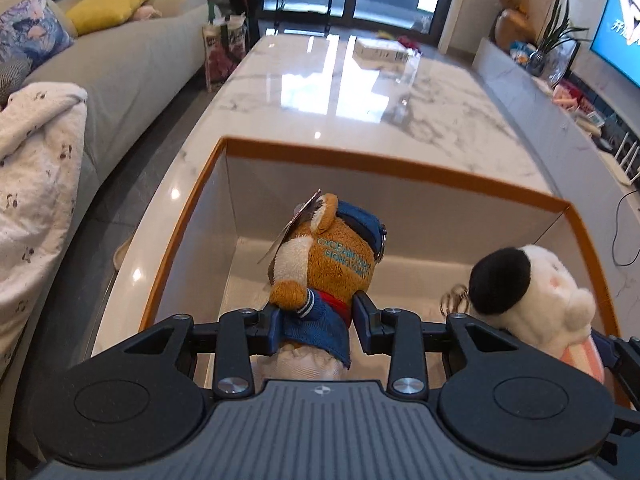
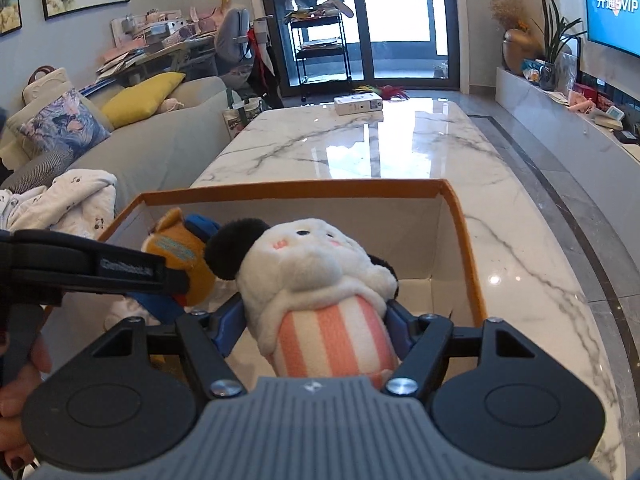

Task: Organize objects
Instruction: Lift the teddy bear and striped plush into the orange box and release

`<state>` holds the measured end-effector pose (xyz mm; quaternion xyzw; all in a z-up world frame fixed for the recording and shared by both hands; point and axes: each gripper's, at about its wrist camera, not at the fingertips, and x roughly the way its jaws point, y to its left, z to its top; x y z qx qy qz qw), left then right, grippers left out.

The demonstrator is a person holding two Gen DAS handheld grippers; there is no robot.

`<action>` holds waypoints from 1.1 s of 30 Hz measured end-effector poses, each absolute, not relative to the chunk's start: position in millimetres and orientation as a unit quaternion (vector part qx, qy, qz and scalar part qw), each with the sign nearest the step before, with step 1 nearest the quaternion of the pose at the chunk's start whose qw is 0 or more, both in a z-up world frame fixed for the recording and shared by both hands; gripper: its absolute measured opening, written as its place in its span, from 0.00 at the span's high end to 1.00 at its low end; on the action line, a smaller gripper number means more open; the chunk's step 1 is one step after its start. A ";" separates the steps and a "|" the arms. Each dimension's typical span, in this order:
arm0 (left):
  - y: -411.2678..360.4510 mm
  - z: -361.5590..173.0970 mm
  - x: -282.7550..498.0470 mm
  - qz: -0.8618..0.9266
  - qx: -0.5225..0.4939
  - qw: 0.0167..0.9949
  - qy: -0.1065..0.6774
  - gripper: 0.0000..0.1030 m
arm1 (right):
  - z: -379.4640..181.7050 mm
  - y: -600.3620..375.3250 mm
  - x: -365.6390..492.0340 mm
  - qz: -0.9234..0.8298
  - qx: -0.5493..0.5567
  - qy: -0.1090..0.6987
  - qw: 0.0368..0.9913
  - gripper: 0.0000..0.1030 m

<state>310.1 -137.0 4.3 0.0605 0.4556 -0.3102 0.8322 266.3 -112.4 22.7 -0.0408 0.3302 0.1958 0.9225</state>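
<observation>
Orange-rimmed box (image 1: pixel 384 168) holds two plush toys, brown bear (image 1: pixel 320 264) and white panda (image 2: pixel 320 276).

The open box (image 1: pixel 384 172) sits on the near end of the marble table (image 1: pixel 360 112). Over the box, the bear toy (image 1: pixel 324 264) hangs between the fingers of the left gripper (image 1: pixel 316 320), toward the box's left wall. The panda toy (image 2: pixel 320 280) is just right of the bear, above the box's middle, held in the right gripper (image 2: pixel 316 320). Beyond the box, at the table's far end, lies a small carton (image 2: pixel 358 104). The sofa (image 2: pixel 160 148) runs left of the box; the TV bench (image 2: pixel 560 120) stands well off to its right.
</observation>
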 end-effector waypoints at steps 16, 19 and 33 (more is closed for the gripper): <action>-124.1 19.3 309.0 -0.321 0.038 0.819 0.474 0.47 | 20.9 -108.5 259.4 0.199 -0.050 0.350 0.914 0.20; -119.8 31.6 301.8 -0.325 0.048 0.823 0.463 0.46 | 30.2 -111.4 247.4 0.202 -0.050 0.335 0.919 0.07; -54.5 74.0 250.5 -0.342 0.000 0.834 0.433 0.36 | 69.1 -153.7 175.2 0.224 -0.059 0.266 0.936 0.01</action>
